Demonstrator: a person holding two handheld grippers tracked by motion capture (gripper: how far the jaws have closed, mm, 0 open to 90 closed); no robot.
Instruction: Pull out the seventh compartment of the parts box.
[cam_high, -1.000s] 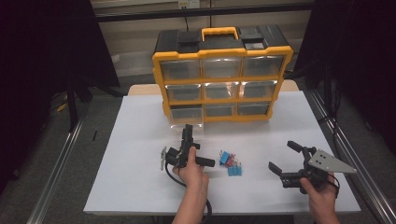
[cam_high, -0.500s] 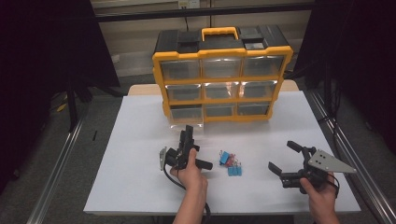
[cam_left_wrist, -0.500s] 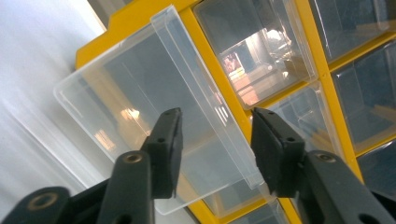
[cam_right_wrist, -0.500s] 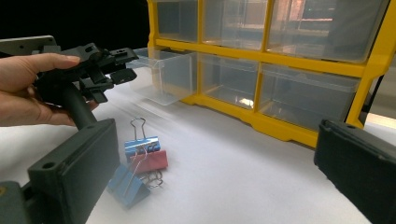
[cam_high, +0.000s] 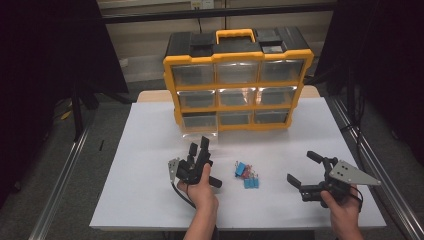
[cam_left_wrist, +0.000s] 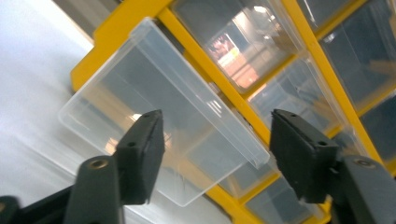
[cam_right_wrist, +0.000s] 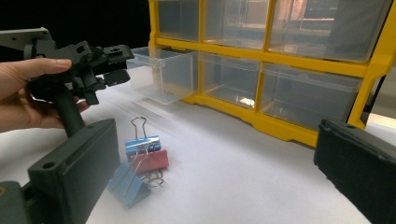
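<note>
A yellow organizer (cam_high: 239, 84) with clear drawers stands at the back of the white table. Its bottom-left drawer (cam_high: 200, 131) is pulled out over the table. My left gripper (cam_high: 199, 145) points at that drawer's front from just short of it. In the left gripper view the drawer (cam_left_wrist: 154, 107) lies ahead between the pads (cam_left_wrist: 140, 140), which do not touch it. The jaws have just been opening and hold nothing. My right gripper (cam_high: 301, 167) rests at the right, open and empty. A small heap of blue and red binder clips (cam_high: 246, 174) lies between the two grippers.
The table's near edge (cam_high: 150, 224) runs just below both hands. Metal rails (cam_high: 60, 185) flank the table on each side. In the right gripper view the clips (cam_right_wrist: 140, 163) lie close to the left jaw, with the organizer (cam_right_wrist: 280, 65) behind.
The left gripper's jaws have spread wider in front of the pulled-out drawer. The right gripper and the clips have stayed where they were.
</note>
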